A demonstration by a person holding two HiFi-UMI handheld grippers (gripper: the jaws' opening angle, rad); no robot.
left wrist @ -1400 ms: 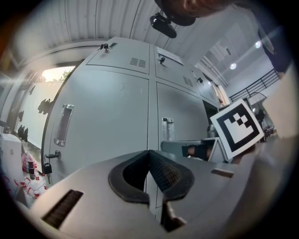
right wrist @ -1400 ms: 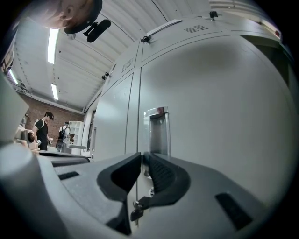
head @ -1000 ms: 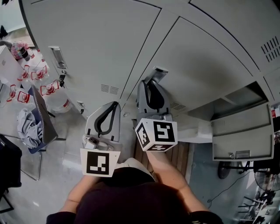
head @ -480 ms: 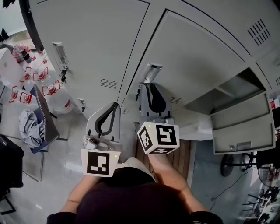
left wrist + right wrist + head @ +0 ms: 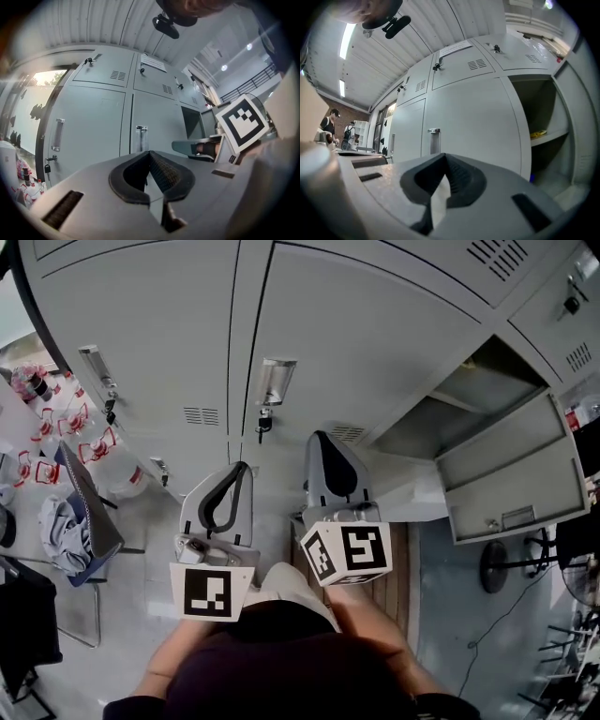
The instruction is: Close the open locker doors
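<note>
Holding both grippers out side by side in front of the lockers, forearms tucked close to the body; the left gripper (image 5: 242, 468) points up at the far wall of doors with its jaws clenched tip to tip on nothing; the right gripper (image 5: 321, 437) sits a bit further out, its jaws closing down until the tips meet, nothing between them either.

Straight ahead of the right one is a closed locker door (image 5: 375, 343) with a metal handle (image 5: 277, 381) and a key (image 5: 263, 424) hanging under it; the tips are near the door, can't tell if they touch.

The open locker door (image 5: 511, 479) is off to the right, swung out toward the near side, well apart from both grippers; behind it the open compartment (image 5: 543, 122) shows a shelf with something yellow (image 5: 539, 133) on it.

On the far left there's a chair (image 5: 89, 507) with a cloth (image 5: 64, 521) draped on it and some water bottles (image 5: 98, 448); nothing stands between the right gripper and that open door.
</note>
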